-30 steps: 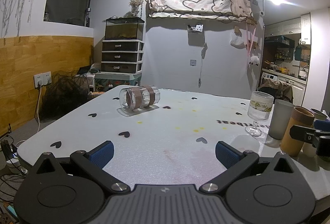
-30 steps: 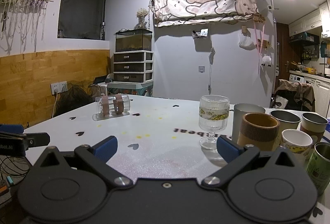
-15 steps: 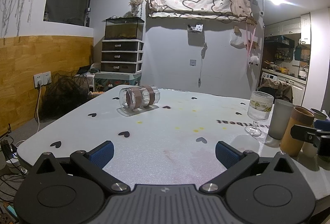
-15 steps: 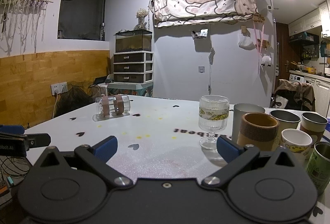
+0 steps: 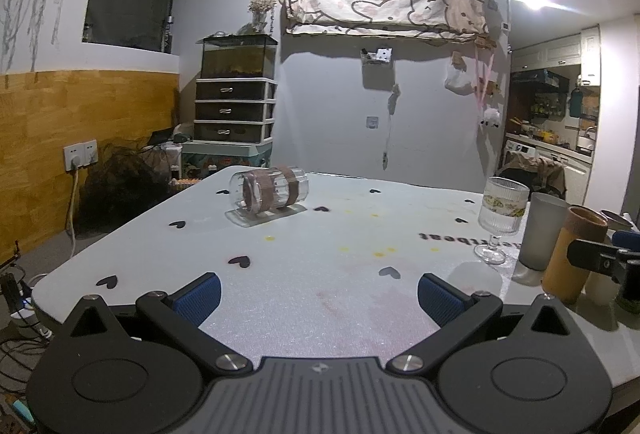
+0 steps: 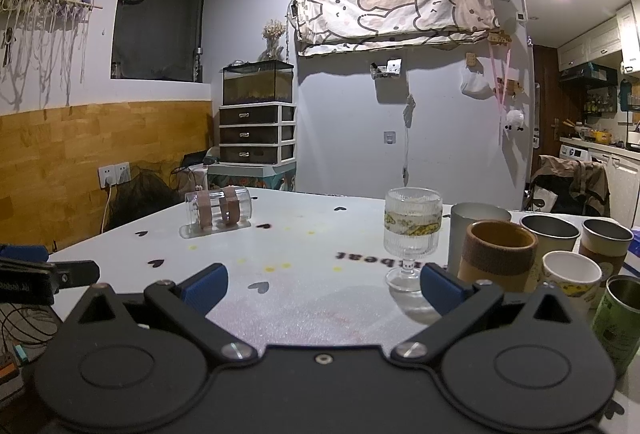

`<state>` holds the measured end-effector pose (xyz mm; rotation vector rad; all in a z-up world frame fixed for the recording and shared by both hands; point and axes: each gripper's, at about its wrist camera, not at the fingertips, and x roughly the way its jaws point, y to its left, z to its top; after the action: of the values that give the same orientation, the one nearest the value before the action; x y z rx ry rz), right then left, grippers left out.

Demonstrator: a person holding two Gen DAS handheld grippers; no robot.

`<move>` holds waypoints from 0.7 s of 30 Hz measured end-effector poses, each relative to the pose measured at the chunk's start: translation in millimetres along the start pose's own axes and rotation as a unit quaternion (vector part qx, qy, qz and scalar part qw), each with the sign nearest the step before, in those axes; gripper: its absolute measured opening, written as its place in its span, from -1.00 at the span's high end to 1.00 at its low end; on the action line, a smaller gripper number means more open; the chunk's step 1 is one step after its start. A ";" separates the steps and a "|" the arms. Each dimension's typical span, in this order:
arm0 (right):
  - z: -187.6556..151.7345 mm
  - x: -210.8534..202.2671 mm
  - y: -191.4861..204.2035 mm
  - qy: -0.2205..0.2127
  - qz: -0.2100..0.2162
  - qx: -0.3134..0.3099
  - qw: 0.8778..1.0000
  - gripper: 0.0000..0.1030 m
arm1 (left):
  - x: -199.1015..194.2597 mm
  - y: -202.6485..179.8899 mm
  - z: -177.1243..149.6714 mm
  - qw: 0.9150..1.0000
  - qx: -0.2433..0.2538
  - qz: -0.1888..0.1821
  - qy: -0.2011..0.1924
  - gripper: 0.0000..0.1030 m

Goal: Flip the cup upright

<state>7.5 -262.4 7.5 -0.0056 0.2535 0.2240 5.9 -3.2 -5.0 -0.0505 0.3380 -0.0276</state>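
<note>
A clear glass cup [image 5: 269,191] with two brown bands lies on its side at the far left of the white table [image 5: 320,274], its mouth toward the left. It also shows in the right wrist view [image 6: 218,212]. My left gripper [image 5: 319,297] is open and empty, low over the table's near edge, well short of the cup. My right gripper [image 6: 323,289] is open and empty, also near the front edge, with the cup far off to its left.
A ribbed stemmed glass [image 6: 412,234] stands right of centre. Beside it stand a grey tumbler [image 6: 476,230], a brown banded cup [image 6: 498,254], a white paper cup [image 6: 570,276], a green can [image 6: 618,318] and more cups. Black heart stickers dot the table.
</note>
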 end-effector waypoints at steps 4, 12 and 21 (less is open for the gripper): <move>-0.7 -0.4 1.1 -0.002 0.001 -0.001 1.000 -1.00 | 0.9 8.6 4.2 1.000 0.004 -0.024 -0.017 -1.00; -5.8 -1.9 2.4 -0.010 0.011 0.005 1.000 -1.00 | 42.2 28.6 34.6 0.996 0.074 -0.024 -0.051 -1.00; -20.5 13.2 1.6 0.006 0.025 0.015 1.000 -1.00 | 136.3 42.1 67.7 0.983 0.179 -0.040 -0.014 -1.00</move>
<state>14.5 -258.6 -15.7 0.0288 0.2692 0.2705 157.7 37.0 11.4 0.2912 0.2984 -0.1661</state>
